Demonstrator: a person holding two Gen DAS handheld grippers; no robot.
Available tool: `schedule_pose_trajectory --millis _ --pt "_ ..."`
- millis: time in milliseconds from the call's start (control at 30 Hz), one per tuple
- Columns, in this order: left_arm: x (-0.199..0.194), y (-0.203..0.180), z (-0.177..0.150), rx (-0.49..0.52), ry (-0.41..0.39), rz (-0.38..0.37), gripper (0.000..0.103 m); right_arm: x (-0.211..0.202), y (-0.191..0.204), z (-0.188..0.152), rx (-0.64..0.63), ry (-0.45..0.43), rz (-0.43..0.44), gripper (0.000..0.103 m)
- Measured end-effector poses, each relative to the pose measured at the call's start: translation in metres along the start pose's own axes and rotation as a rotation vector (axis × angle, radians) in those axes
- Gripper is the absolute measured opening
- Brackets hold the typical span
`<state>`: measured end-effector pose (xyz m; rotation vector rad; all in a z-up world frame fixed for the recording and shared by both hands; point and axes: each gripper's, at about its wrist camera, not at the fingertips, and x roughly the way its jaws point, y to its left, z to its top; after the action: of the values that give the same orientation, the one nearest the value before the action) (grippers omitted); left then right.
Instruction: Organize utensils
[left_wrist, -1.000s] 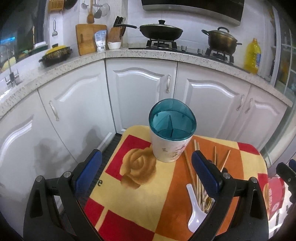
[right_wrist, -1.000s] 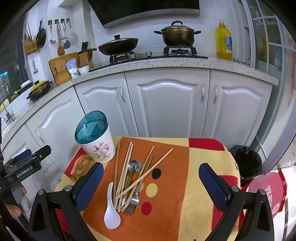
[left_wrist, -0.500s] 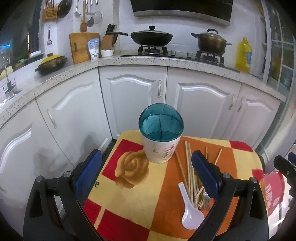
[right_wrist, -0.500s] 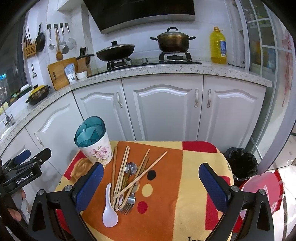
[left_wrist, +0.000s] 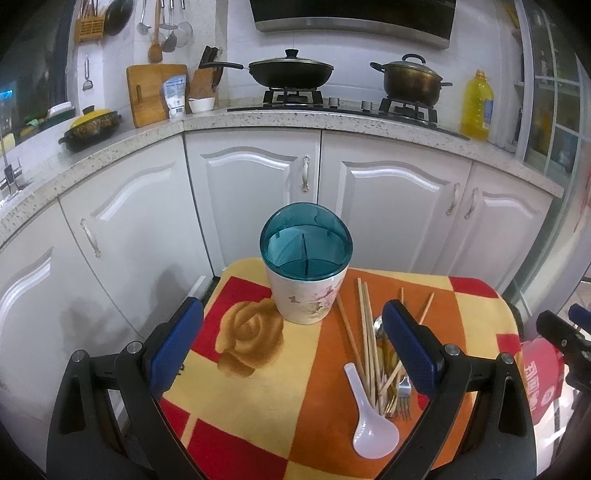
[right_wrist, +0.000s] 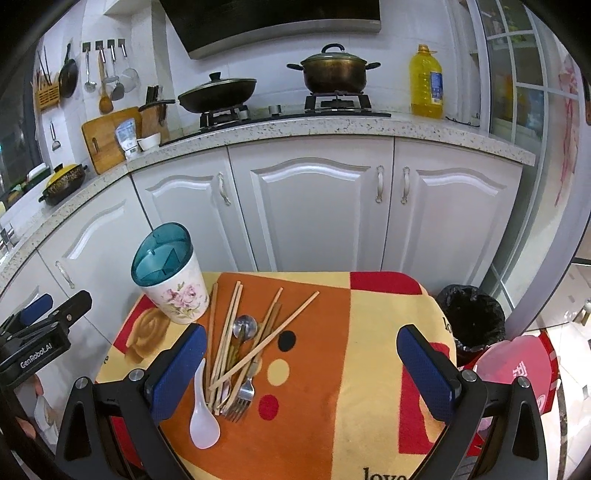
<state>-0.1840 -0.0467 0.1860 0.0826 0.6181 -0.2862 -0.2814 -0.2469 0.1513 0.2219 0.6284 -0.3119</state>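
Utensils (right_wrist: 236, 354) loose in a pile on small table (right_wrist: 369, 369), on orange patch of patterned cloth: wooden chopsticks (right_wrist: 225, 332) fanned out, metal spoon (right_wrist: 245, 326) and fork (right_wrist: 240, 400) among them, white ceramic spoon (right_wrist: 202, 417) nearest, bowl end near. Utensil holder (left_wrist: 306, 273) upright at far left of table, just left of pile; floral white body, teal divided insert, nothing seen inside. Left gripper (left_wrist: 291, 349) spread wide, nothing between blue pads (left_wrist: 171, 349), hovering at near edge of table, holder framed between fingers. Right gripper (right_wrist: 301, 374) also spread wide, holding nothing, above near side of table; left pad (right_wrist: 177, 373) just beside chopsticks and white spoon. Contact with pile: cannot tell. White cabinets (right_wrist: 314, 218) and stove with pots behind. Black bin (right_wrist: 471, 317) right of table.
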Motion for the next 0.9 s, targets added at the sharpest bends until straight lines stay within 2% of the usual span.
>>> schedule_pose_trajectory --millis 333,900 --pt "0.007 -0.007 -0.001 0.021 0.016 -0.039 0.098 0.007 -0.006 0.001 0.003 0.009 -0.018 0.103" --pt "0.015 -0.006 -0.005 0.036 0.038 -0.043 0.098 0.016 -0.011 -0.001 0.009 0.017 -0.036 0.103"
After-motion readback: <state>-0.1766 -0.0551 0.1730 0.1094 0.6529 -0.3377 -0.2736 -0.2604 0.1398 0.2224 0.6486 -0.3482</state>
